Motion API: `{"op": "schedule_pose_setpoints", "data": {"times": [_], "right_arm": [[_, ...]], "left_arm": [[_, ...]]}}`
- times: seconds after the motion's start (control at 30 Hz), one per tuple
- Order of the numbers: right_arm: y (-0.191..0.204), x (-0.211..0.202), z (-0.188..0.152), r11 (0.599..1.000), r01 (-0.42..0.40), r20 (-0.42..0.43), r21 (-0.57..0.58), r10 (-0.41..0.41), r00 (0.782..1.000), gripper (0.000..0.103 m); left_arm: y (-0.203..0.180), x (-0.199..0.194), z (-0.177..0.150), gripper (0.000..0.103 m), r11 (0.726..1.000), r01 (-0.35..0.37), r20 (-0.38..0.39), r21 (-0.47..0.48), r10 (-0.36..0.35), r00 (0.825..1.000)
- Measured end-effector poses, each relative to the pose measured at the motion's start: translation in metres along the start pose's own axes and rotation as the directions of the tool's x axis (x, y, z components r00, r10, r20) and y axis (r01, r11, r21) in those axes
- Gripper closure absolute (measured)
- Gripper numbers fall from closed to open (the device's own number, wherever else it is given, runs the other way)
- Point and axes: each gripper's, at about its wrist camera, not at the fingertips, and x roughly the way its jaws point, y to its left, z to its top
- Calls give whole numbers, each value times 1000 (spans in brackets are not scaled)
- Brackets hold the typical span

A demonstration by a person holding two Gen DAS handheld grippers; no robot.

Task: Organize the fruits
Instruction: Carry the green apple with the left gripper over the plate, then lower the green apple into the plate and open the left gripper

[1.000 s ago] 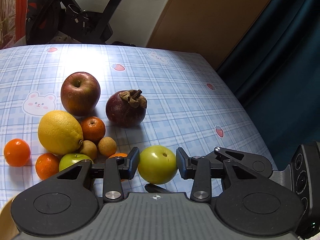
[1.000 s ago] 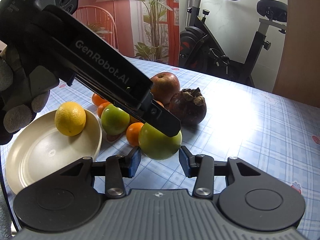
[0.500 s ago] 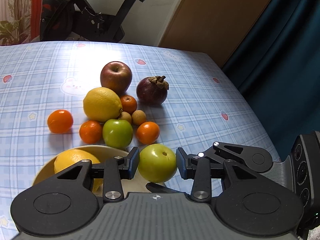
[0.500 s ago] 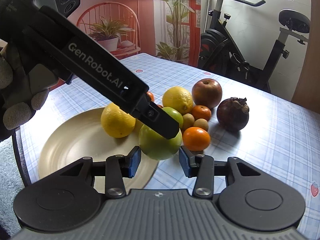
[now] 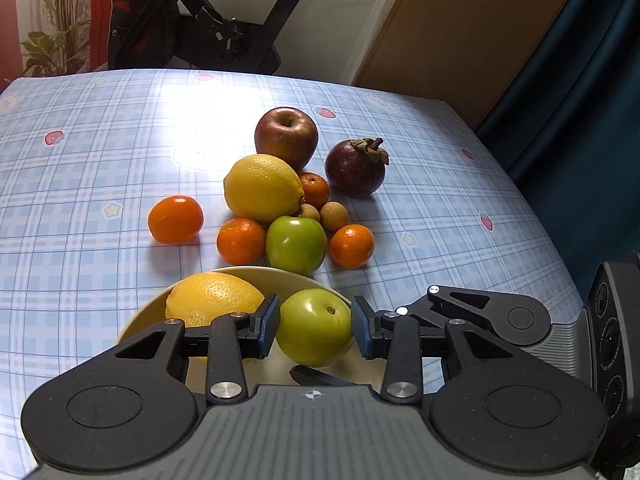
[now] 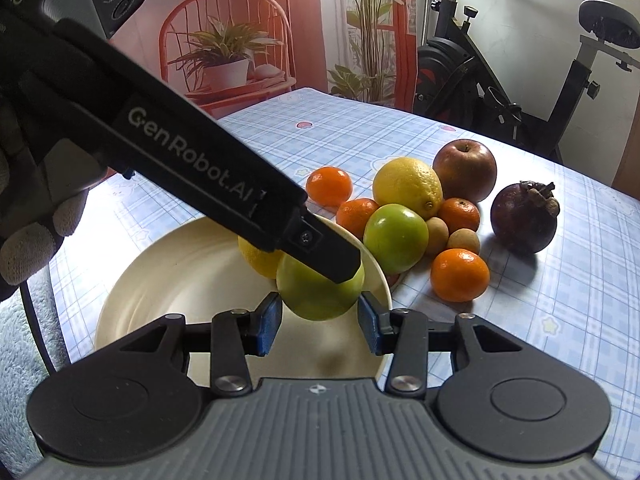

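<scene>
Fruit is going into the shallow cream plate (image 6: 132, 292) one piece at a time. The left gripper (image 5: 315, 326) has its blue pads pressed against both sides of a round, smooth green apple (image 5: 316, 326), holding it over the plate's near part, just beside a dimpled yellow lemon (image 5: 212, 300) already lying there. The right gripper (image 6: 318, 324) hangs close behind the same apple with its fingers spread wider than the fruit; whether they touch it I cannot tell.

That apple looks firm and fairly heavy, with a waxy skin that could slide, so gripping across its widest middle, as now, seems right. It should not bruise under a gentle squeeze.

On the blue checked tablecloth (image 5: 100, 160) wait a second green apple (image 5: 296, 245), a red apple (image 5: 286, 138), another lemon (image 5: 262, 188), small tangerines and a dark purple mangosteen (image 5: 354, 168).
</scene>
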Motion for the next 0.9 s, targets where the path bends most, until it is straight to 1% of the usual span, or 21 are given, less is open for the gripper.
{"op": "schedule_pose_setpoints", "data": {"times": [0.13,0.37,0.5,0.9], "right_arm": [[-2,5,1,1000,9,-5,6,-9,1000,58],[-2,7,1,999,36,3,12,-36,999,58],[1,9,1,999,51,3,-19,-51,999,58],[4,6,-1,998,54,-1,-21,-54,999,58]], "left_arm": [[2,-2,1,66,1000,-2,0,-7,2,1000],[2,-2,1,67,1000,-8,7,-15,8,1000],[2,-4,2,67,1000,-17,10,-22,17,1000],[2,-13,6,67,999,-30,41,-26,32,999]]}}
